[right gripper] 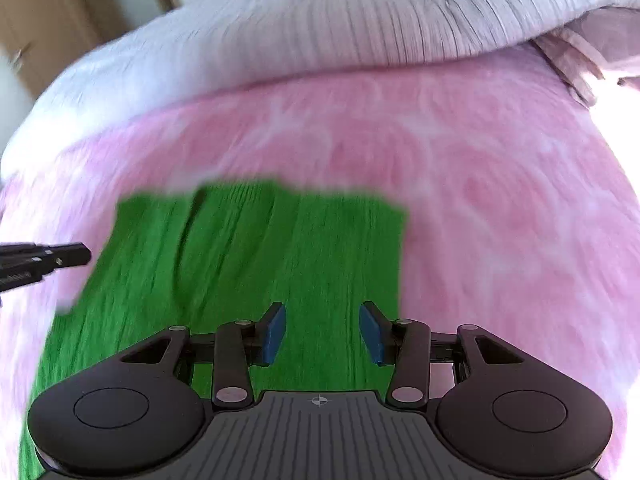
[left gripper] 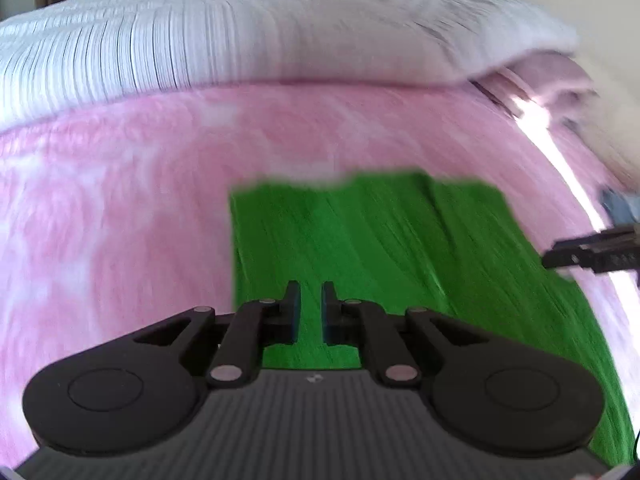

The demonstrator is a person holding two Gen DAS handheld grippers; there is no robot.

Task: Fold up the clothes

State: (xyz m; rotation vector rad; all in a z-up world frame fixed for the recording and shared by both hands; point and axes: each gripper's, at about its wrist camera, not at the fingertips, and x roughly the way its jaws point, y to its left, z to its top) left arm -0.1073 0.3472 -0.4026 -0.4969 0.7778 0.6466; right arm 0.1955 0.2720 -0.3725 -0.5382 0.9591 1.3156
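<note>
Lying flat on the pink tie-dye blanket (left gripper: 120, 200) is the green garment (left gripper: 380, 240), seen as a neat rectangle w/ straight edges at 12 and at the sides; one long crease runs on it from about 12 toward 5 in the left wrist view. Behind the blanket, at 12, a white ribbed cover (left gripper: 200, 40) is piled.

The left gripper (left gripper: 311, 312) hangs over the near part of the green cloth, fingers a small gap apart, nothing between them. The right gripper (right gripper: 322, 332) is also over the cloth near its 3 o'clock edge, blue pads (right gripper: 275, 334) wide apart, empty. Each tool shows in the other's view at the side.

Judging the step: both pictures are smeared, so the tools are prob. in motion. The rectangle fits two stages: a half-folded piece waiting for one more fold, or a finished fold just released. I cannot tell which. If another fold is wanted, the move calls for pinching two corners of one edge, both layers together, and keeping the edges aligned.
</note>
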